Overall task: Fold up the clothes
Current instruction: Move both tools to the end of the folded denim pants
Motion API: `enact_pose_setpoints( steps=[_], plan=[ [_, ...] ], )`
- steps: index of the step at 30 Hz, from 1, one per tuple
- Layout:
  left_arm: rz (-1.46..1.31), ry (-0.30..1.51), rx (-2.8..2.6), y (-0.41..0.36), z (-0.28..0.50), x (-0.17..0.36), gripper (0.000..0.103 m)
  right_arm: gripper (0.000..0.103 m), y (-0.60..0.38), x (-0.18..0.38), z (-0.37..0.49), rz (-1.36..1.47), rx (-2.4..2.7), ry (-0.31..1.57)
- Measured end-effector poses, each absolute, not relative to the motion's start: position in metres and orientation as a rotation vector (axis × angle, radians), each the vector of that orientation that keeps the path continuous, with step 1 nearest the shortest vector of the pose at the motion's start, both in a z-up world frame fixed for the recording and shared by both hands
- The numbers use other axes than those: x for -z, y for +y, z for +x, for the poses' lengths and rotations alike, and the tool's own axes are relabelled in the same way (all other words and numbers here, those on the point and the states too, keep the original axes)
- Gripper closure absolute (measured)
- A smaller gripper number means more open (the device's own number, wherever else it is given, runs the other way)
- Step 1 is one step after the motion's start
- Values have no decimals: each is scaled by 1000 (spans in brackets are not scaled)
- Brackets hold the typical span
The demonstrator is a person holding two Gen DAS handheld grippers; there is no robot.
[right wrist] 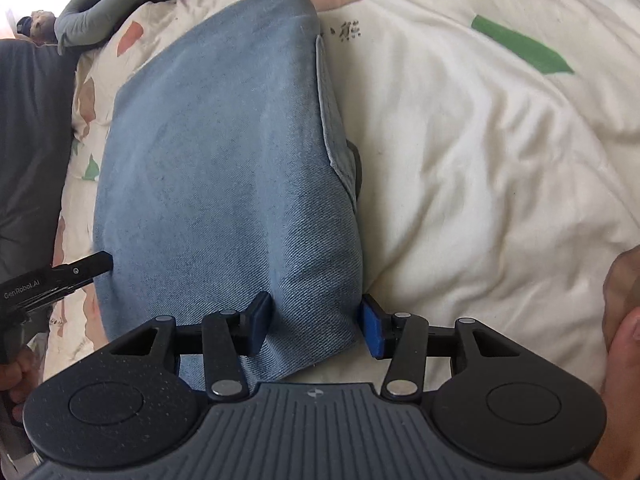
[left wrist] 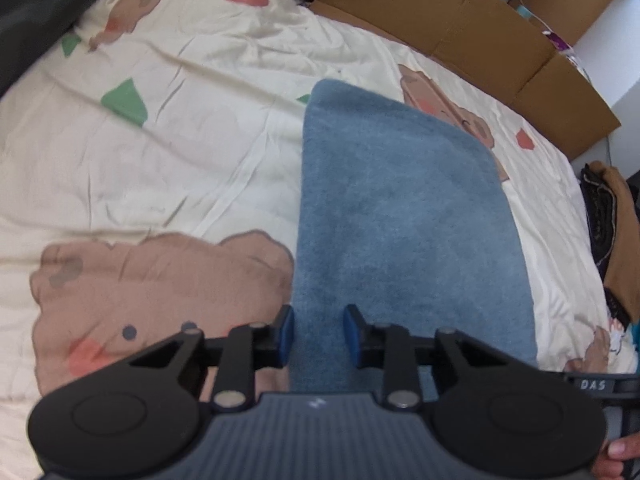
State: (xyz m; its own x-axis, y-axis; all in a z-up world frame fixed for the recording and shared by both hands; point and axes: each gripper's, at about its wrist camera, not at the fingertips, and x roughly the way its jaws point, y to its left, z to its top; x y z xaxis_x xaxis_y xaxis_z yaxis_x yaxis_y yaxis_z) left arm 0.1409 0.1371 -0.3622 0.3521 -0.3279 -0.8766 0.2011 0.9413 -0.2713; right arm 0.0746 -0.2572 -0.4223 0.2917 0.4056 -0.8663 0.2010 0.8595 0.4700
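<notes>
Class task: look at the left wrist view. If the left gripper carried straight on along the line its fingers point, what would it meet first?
Most likely the blue denim garment: the left gripper points steeply down with its near edge already between the open fingers. Depth is unclear, but the cartoon bedsheet lies directly beneath.

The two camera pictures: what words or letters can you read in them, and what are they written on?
"GenRobot.AI": white letters on the black left tongs, seen from the right wrist camera.
"DAS": pale letters on a black bar at the edge of the left wrist view; more letters may be cut off.
Dark characters printed on the cream cartoon-print bedsheet beside the folded blue denim garment: too blurred to read.
</notes>
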Motion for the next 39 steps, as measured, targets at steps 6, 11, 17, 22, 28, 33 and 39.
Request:
enact_pose_setpoints(
  steps=[6, 11, 17, 22, 28, 33, 39],
  plan=[
    [-140, 1158, 333, 140, 150, 364, 80, 53, -263, 413, 68, 625, -112, 1261],
    [-172, 1159, 337, 144, 149, 367, 79, 52, -277, 420, 56, 797, -72, 1252],
    [-189, 1163, 344, 149, 142, 368, 74, 49, -278, 432, 47, 896, -76, 1259],
    [-178, 1166, 348, 148, 144, 368, 74, 49, -264, 444, 38, 991, -141, 1249],
    [-162, 1168, 357, 148, 144, 369, 73, 46, -242, 461, 35, 1086, -235, 1205],
    [-158, 1165, 353, 148, 145, 369, 70, 75, -234, 464, 26, 1127, -272, 1182],
    [-135, 1161, 330, 145, 146, 369, 68, 77, -232, 456, 31, 1093, -294, 1219]
  ],
)
